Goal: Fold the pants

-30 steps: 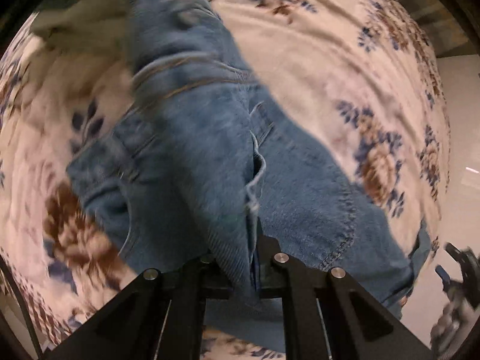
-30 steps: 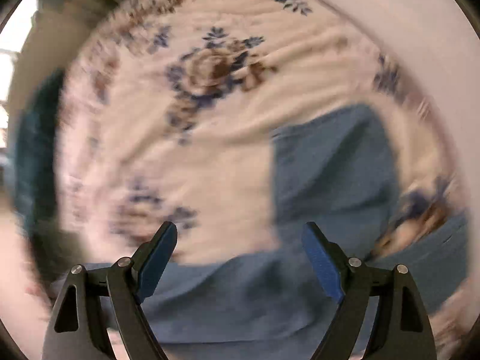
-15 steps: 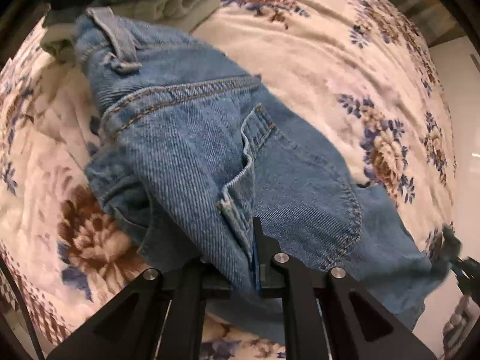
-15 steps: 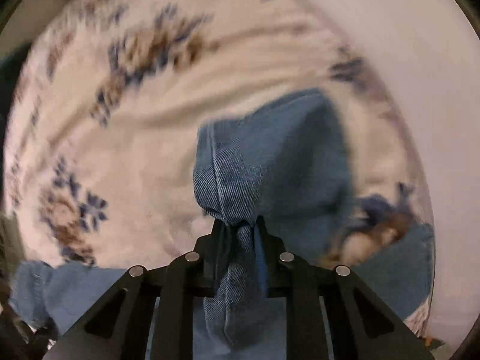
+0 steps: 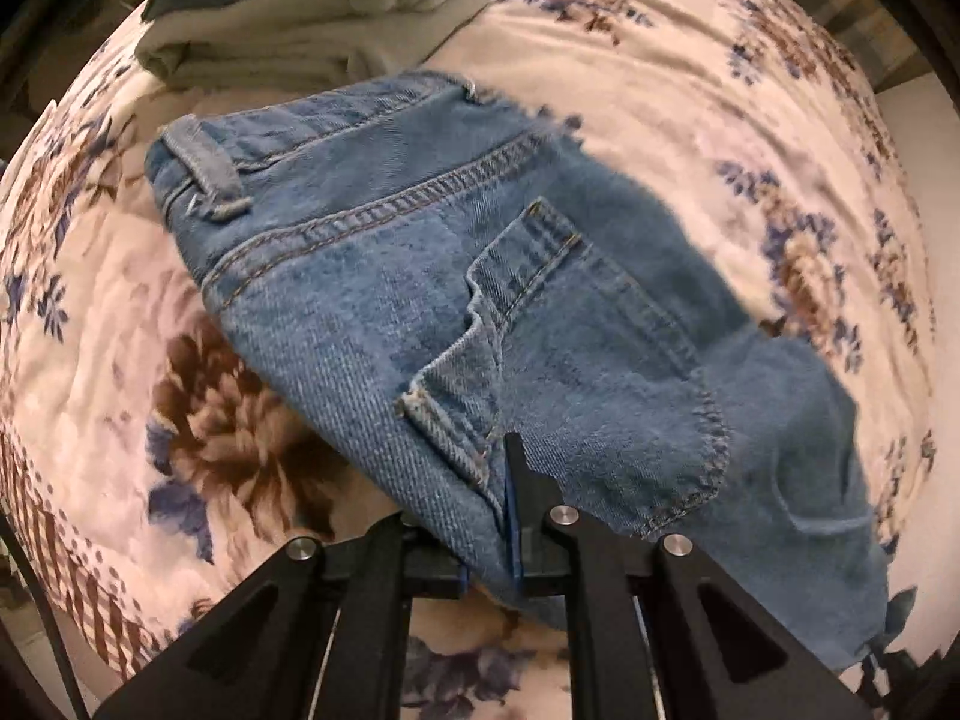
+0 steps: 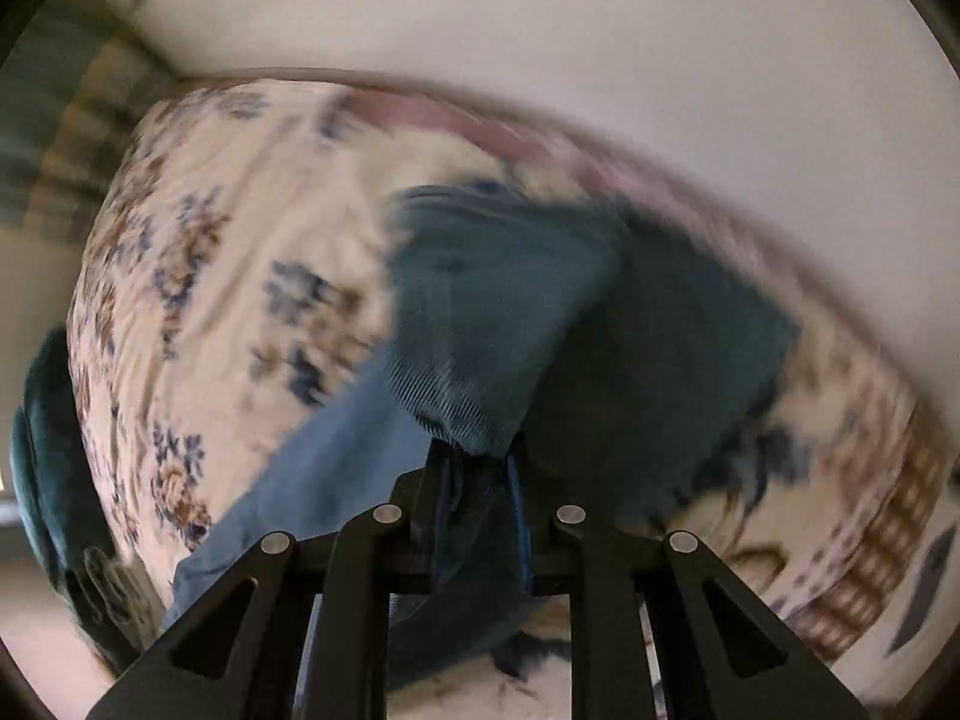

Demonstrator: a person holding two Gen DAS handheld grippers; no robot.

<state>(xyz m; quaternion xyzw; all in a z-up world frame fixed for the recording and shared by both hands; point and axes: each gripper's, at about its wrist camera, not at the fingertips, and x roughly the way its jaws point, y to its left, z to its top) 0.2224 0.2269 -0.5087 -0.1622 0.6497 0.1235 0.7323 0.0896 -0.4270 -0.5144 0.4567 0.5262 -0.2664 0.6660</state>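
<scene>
Floral bedspread [image 5: 630,90], cream ground with brown and blue blossoms, covers a bed and fills both views; a pale wall [image 6: 600,30] rises beyond it in the right wrist view.

Item one: blue denim pants [image 5: 420,276], waistband, belt loop and back pocket [image 5: 600,372] visible. They spread ahead of the left hand-held gripper [image 5: 492,516] and trail off to its right across the bedspread.

Item two: left hand-held gripper, black fingers pressed together, pinching a fold of the pants at the pocket's near edge; cloth drapes over its left finger.

Item three: right hand-held gripper [image 6: 480,480], fingers drawn close and pinching a bunched corner of the pants [image 6: 510,312]. Denim rises ahead of its tips and hangs down between the fingers; one length runs off to its lower left. This view is motion-blurred.

Item four: stack of folded garments [image 5: 312,12], pale and grey-green, lying on the bedspread well ahead of the left hand-held gripper, just beyond the waistband.
</scene>
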